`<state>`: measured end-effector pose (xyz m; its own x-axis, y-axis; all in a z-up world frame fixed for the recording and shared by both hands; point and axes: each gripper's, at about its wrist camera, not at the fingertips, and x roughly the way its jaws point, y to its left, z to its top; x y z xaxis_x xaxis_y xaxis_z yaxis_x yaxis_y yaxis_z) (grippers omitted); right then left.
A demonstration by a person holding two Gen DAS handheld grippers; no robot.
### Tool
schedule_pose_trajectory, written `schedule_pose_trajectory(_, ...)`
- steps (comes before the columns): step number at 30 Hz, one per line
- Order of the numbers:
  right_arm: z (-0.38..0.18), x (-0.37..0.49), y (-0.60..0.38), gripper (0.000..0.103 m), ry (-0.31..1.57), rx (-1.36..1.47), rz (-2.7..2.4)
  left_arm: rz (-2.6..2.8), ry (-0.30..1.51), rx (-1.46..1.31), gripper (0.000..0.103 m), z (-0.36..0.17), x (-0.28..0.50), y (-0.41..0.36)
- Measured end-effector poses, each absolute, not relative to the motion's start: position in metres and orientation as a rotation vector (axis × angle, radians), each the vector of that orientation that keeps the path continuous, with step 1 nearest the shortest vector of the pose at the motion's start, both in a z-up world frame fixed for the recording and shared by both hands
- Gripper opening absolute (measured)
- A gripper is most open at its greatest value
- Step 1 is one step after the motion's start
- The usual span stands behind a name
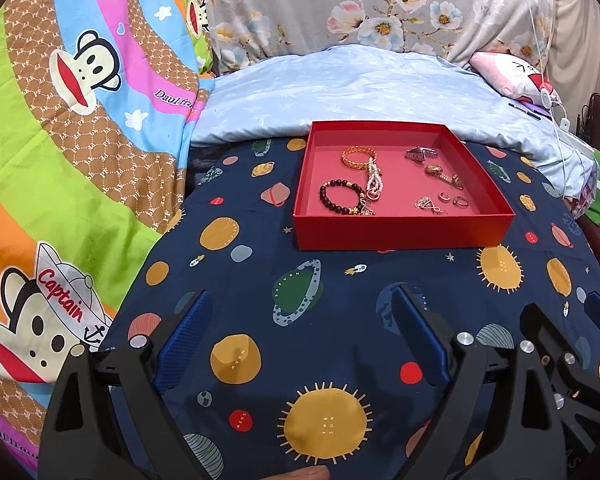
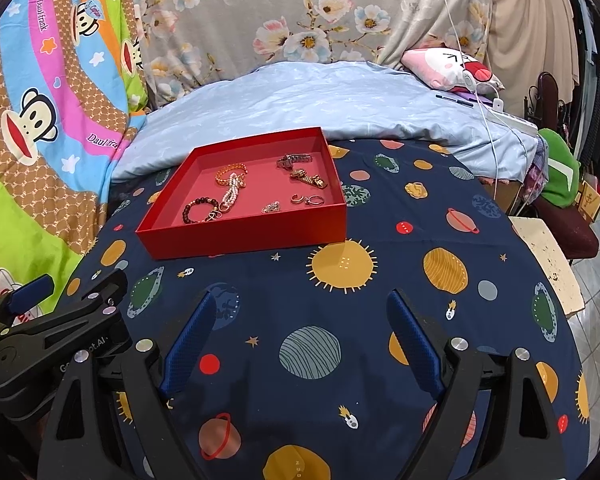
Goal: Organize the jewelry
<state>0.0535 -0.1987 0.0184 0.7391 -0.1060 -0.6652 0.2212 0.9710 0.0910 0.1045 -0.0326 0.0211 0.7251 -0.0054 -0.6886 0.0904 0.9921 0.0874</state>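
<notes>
A red tray sits on the space-print cloth. Inside lie a dark bead bracelet, a gold bangle, a pearl strand, a silver watch, a gold watch, two rings and a small silver piece. My left gripper is open and empty, well in front of the tray. My right gripper is open and empty, in front of the tray's right corner.
The space-print cloth covers a round table. A light blue quilt lies behind the tray, a cartoon monkey blanket at left, a pink pillow and white cables at back right. The floor drops off at right.
</notes>
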Motion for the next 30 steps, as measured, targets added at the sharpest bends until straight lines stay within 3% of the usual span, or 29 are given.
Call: schedule_pose_trajectory(30,0.0117,0.0585,-0.1970,0.086,0.737,0.159,-0.185,-0.053,0.771,0.090,0.087,0.0156,0.1106,-0.0257)
